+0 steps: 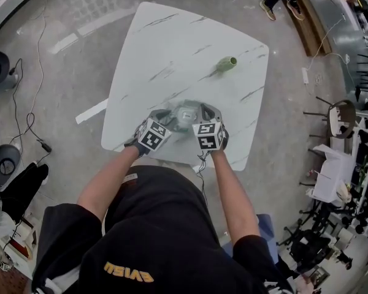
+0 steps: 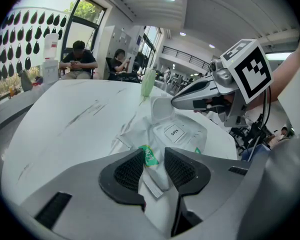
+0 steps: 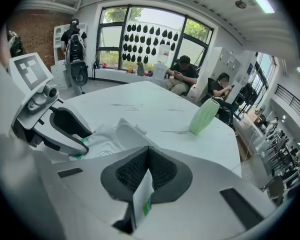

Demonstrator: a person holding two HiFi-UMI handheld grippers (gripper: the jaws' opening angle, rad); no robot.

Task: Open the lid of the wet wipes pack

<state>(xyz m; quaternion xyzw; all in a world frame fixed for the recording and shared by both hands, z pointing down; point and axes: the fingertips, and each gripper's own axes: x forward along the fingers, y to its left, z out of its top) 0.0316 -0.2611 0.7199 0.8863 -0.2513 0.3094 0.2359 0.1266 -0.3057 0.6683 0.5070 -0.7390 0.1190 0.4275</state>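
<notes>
Both ends of a wet wipes pack (image 1: 185,115) are taken up near the front edge of a white table (image 1: 172,48), with a green vase (image 1: 226,64) well apart toward the far side. The left gripper (image 2: 154,158) has its jaws partly closed on the pack's crimped near end, the film and its green mark bunched between the pads. The right gripper (image 3: 148,156) is clenched tight on a thin white strip (image 3: 141,196) with a green mark, by the look of it the pack's other end seam. Between them the lid (image 2: 161,111) stands tilted up off the top of the pack, baring a sticker (image 2: 173,132) printed OPEN beneath, so the flip looks done or nearly so. The pack reads as a light, soft film pouch. It would crumple under a hard squeeze and slide on the smooth tabletop unless pinned, which makes the flat end seams the sensible places to hold it. The lid is the one stiff part, a small plastic flap on a hinge. It is best caught at its free lip opposite the hinge and swung back rather than pulled, since a tug would lift the whole pouch. The sticker is thin and probably tacky, to be picked at a corner. Two seated people show beyond the table.
</notes>
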